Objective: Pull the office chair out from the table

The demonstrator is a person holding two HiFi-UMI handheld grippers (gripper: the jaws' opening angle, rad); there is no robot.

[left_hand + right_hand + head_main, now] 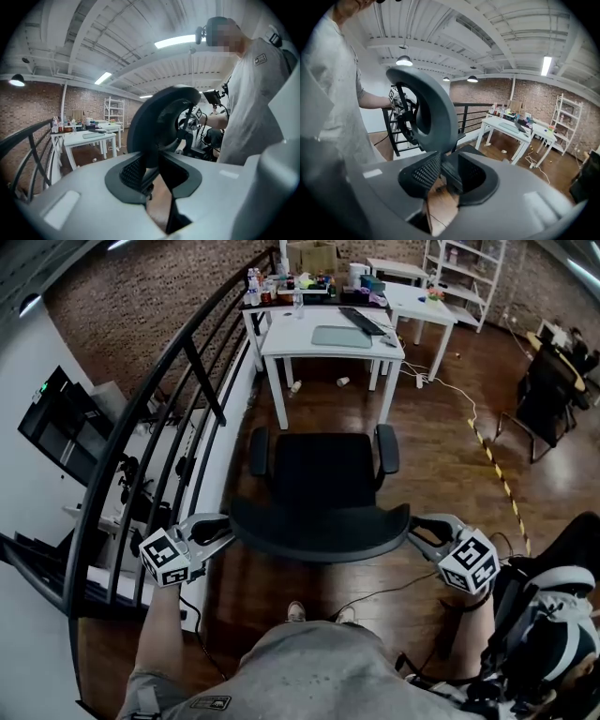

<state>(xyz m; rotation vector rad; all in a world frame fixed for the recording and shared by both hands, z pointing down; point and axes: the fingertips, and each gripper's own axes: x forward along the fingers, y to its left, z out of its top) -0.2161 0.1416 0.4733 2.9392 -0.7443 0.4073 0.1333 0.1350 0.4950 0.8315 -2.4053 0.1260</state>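
A black office chair (323,470) stands on the wood floor, its seat facing the white table (281,338) with a gap between them. Its curved backrest (319,526) is nearest to me. My left gripper (225,531) is at the backrest's left end and my right gripper (417,532) at its right end. In the left gripper view the backrest edge (159,117) sits between the pads of the left gripper (152,173), which is shut on it. In the right gripper view the backrest edge (429,108) is likewise clamped in the right gripper (443,173).
A black metal railing (178,399) runs along the left, close to the chair. A backpack (553,615) lies on the floor at my right. Behind it stands another dark chair (548,390). A white cable (469,409) and striped tape (502,479) cross the floor.
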